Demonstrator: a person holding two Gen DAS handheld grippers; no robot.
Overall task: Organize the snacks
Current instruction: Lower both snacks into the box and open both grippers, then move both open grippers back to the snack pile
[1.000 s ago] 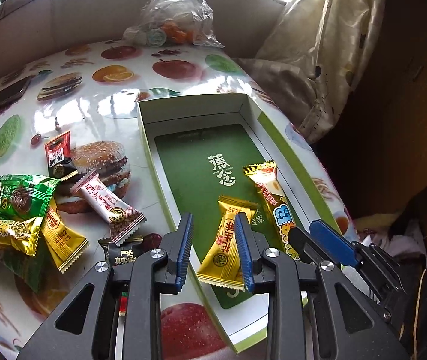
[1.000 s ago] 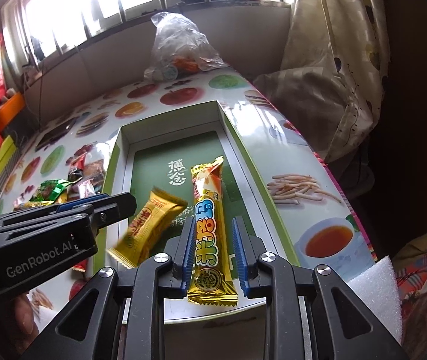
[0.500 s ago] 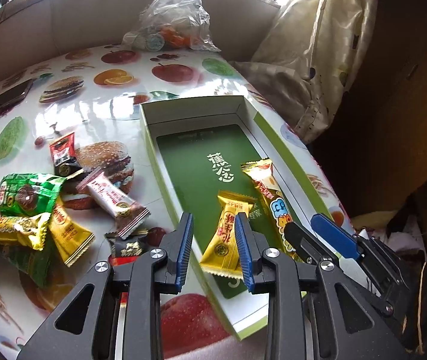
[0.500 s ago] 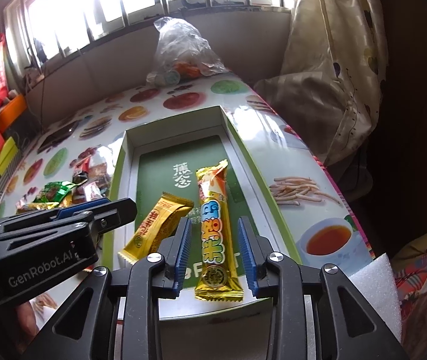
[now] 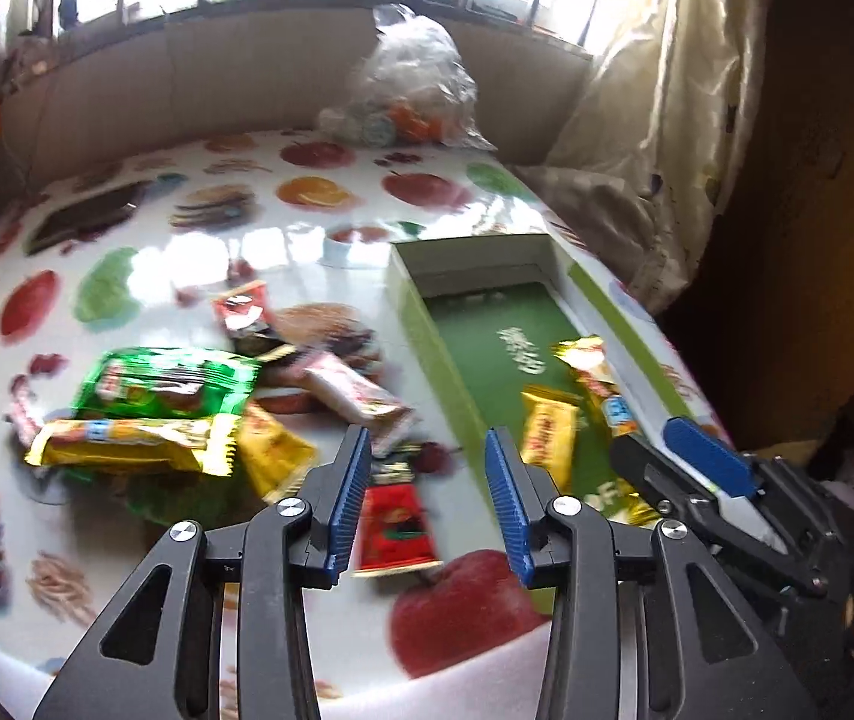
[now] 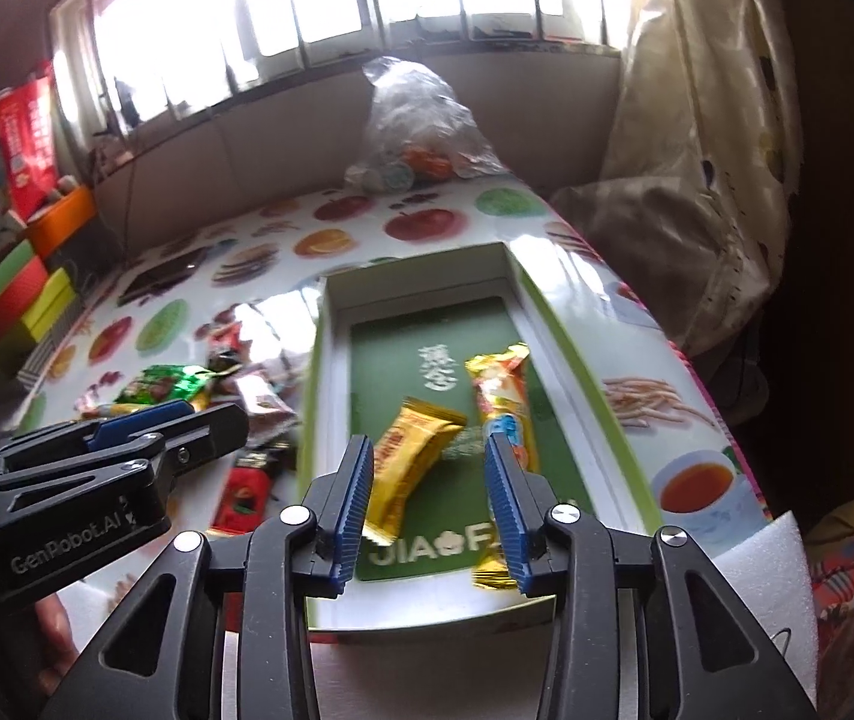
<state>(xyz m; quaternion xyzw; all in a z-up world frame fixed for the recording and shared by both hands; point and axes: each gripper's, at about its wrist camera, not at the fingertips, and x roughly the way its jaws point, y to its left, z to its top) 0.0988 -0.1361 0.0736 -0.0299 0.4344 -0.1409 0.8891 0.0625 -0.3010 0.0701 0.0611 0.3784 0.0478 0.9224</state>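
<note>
**Two packets boxed, the loose pile waiting**

We are holding both grippers released above the near end of the table. The left gripper (image 5: 427,504) and the right gripper (image 6: 430,501) have just been opening their jaws, and nothing is sitting between either pair.

Two snacks are lying in the green box (image 6: 577,348) at the right: a short yellow packet (image 6: 409,450) and, just to its right, a long yellow stick packet (image 6: 499,402).

The others are lying loose on the table (image 5: 199,252) left of the box: a green packet (image 5: 163,384), a long yellow packet (image 5: 127,447) just in front of it, a pink-and-white packet (image 5: 355,399) and a red packet (image 5: 394,531) nearest us.

We are judging these as light, soft, slippery film wrappers that crinkle and slide. We are favouring a pinch across the middle of the body, not the thin crimped ends.
</note>
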